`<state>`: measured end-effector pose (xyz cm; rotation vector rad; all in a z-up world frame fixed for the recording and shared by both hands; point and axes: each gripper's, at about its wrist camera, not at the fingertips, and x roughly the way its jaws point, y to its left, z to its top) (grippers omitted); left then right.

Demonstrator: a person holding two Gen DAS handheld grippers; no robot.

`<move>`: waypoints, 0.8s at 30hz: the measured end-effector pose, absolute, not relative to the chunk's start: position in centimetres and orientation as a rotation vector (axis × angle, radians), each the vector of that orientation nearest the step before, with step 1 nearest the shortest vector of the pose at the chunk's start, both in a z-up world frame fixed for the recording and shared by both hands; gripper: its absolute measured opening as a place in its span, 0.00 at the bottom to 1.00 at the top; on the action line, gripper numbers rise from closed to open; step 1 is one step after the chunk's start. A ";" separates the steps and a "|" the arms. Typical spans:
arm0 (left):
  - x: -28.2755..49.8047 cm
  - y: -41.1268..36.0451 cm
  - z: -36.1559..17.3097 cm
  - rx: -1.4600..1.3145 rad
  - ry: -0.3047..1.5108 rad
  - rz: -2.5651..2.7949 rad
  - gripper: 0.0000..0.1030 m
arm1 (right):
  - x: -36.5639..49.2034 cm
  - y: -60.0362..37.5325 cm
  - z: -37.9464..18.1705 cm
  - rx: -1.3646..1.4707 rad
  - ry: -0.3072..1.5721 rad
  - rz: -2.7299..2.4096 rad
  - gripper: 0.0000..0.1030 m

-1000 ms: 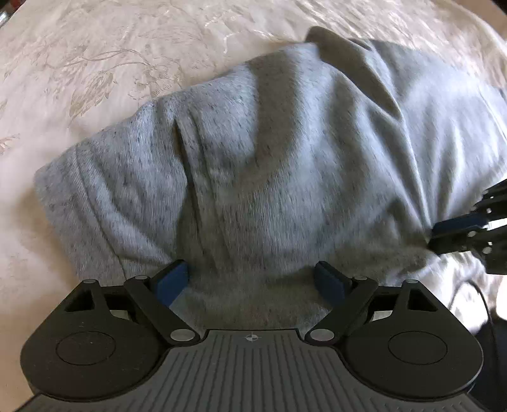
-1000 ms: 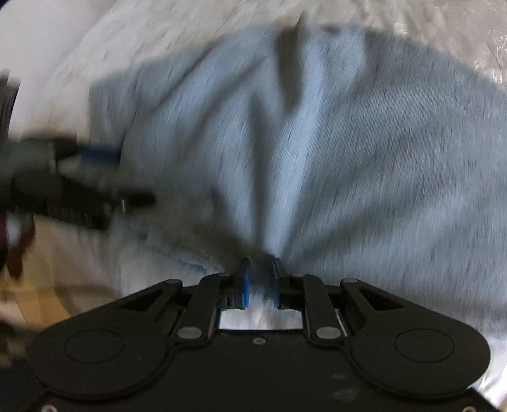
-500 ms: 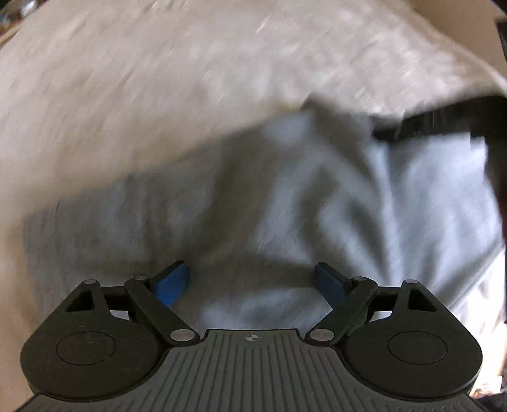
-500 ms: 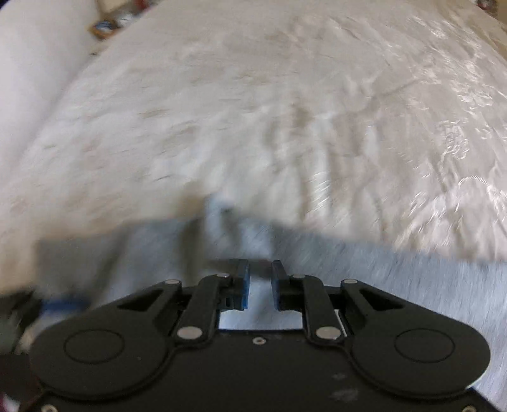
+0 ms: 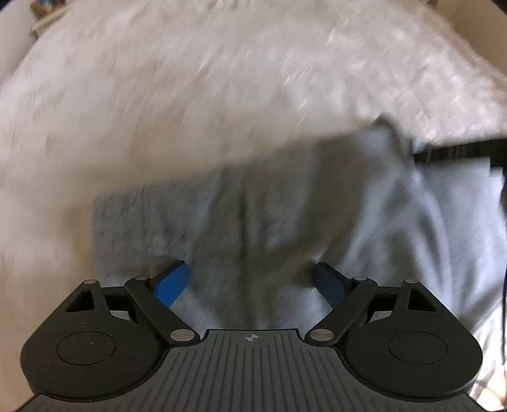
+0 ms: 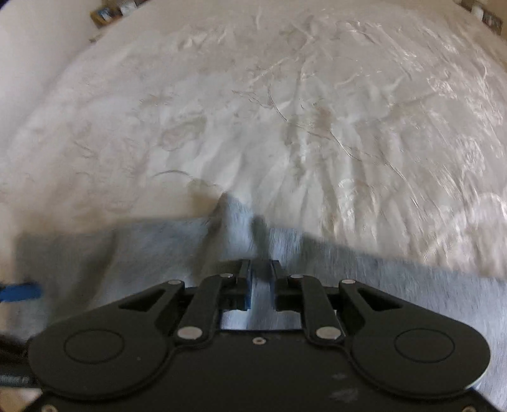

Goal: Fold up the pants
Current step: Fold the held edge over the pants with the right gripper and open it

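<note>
The grey pants lie on a cream embroidered bedspread. My left gripper is open above the grey cloth, its blue pads wide apart with nothing between them. My right gripper is nearly closed, pinching a fold of the pants between its pads. The cloth forms a raised ridge just ahead of its fingertips. The right gripper also shows as a dark bar at the right edge of the left wrist view. Both views are motion-blurred.
The bedspread stretches far ahead of the pants. A blue pad of the left gripper shows at the left edge of the right wrist view. Small items sit beyond the bed's far left corner.
Both grippers have swept across the bed. The right one carried the pants' fold forward, so bedspread now fills its view. The left gripper stays open.
</note>
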<state>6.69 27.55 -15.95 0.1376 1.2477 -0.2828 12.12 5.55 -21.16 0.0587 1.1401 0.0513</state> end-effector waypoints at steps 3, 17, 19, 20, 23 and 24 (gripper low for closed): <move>5.6 28.0 -16.0 0.174 1.259 -0.299 0.85 | 13.8 5.4 -20.5 0.120 1.109 0.006 0.15; -0.1 21.4 -15.1 0.142 1.237 -0.605 0.85 | -1.0 -1.1 -20.0 0.190 1.238 -0.116 0.33; -0.7 21.3 -16.2 0.203 1.267 -0.597 0.85 | -3.3 -3.5 -20.2 0.208 1.262 -0.180 0.27; -0.7 21.2 -16.0 0.208 1.261 -0.596 0.85 | -4.1 -4.8 -19.9 0.227 1.264 -0.196 0.25; 0.1 20.6 -15.3 0.175 1.261 -0.551 0.85 | -6.0 -9.0 -18.1 0.273 1.205 -0.254 0.33; 0.3 20.2 -14.9 0.162 1.249 -0.531 0.85 | -6.4 -10.7 -17.2 0.285 1.173 -0.287 0.35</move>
